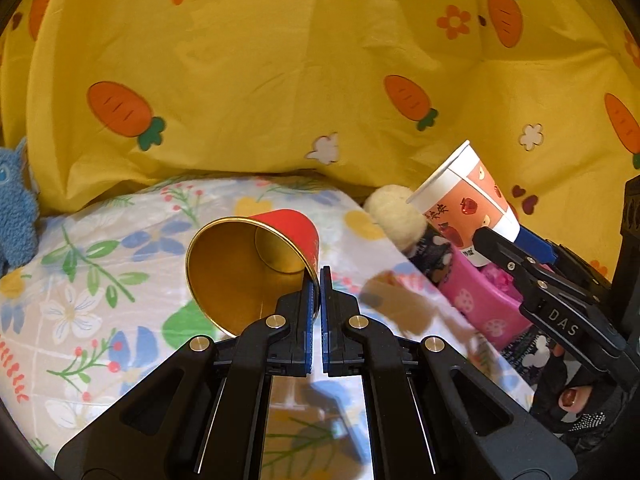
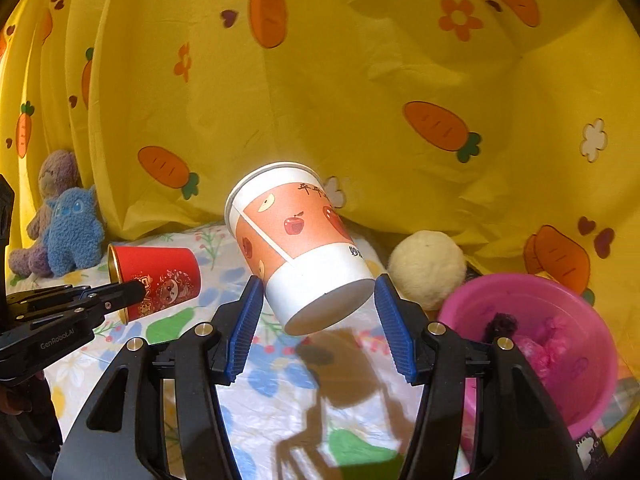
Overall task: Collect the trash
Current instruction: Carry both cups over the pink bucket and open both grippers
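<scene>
left tool (image 1: 317, 280) pinching red cup (image 1: 256, 264) rim, level

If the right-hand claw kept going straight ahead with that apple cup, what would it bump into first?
Most likely the yellow carrot curtain behind the apple cup held in the right gripper; nothing else seems to lie between, though depth is unclear.

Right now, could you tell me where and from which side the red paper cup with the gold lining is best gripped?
Grip the red paper cup with the gold lining at its rim wall, from the mouth side. It points sideways with its mouth open, so one finger can go inside and one outside. The left claw already pinches the rim this way.
</scene>
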The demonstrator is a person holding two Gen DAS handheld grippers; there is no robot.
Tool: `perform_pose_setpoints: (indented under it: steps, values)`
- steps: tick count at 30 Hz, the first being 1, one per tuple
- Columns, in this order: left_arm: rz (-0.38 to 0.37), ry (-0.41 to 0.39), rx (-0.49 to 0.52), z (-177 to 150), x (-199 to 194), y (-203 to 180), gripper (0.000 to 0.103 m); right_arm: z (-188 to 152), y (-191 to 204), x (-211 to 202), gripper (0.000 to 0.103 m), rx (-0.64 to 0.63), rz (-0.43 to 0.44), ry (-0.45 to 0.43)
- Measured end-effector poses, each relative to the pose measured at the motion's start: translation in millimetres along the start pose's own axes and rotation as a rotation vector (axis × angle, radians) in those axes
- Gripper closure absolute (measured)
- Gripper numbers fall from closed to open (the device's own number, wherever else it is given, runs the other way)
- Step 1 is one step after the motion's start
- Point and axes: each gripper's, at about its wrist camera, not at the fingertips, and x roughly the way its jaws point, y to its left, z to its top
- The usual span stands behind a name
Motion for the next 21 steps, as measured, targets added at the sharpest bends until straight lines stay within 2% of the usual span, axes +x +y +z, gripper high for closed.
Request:
perform_pose_setpoints:
  steps: [6, 11, 15, 21]
  values:
    - [-0.149, -0.006, 0.104, 11, 18, -87, 0.101, -11, -78, -35, 0.047, 0.115, -0.183, -0.028]
    - [-0.297, 0.002, 0.145, 19, 40, -153, 0.101, -24, -129, -55, 0.047, 0.181, -0.314, -0.038]
    - [-0.386, 0.048, 0.157, 16, 67, -188, 0.101, -36, -160, -62, 0.046, 0.23, -0.362, -0.035]
    - [-0.459, 0.121, 0.153, 9, 104, -216, 0.101, -46, -185, -61, 0.046, 0.285, -0.383, -0.029]
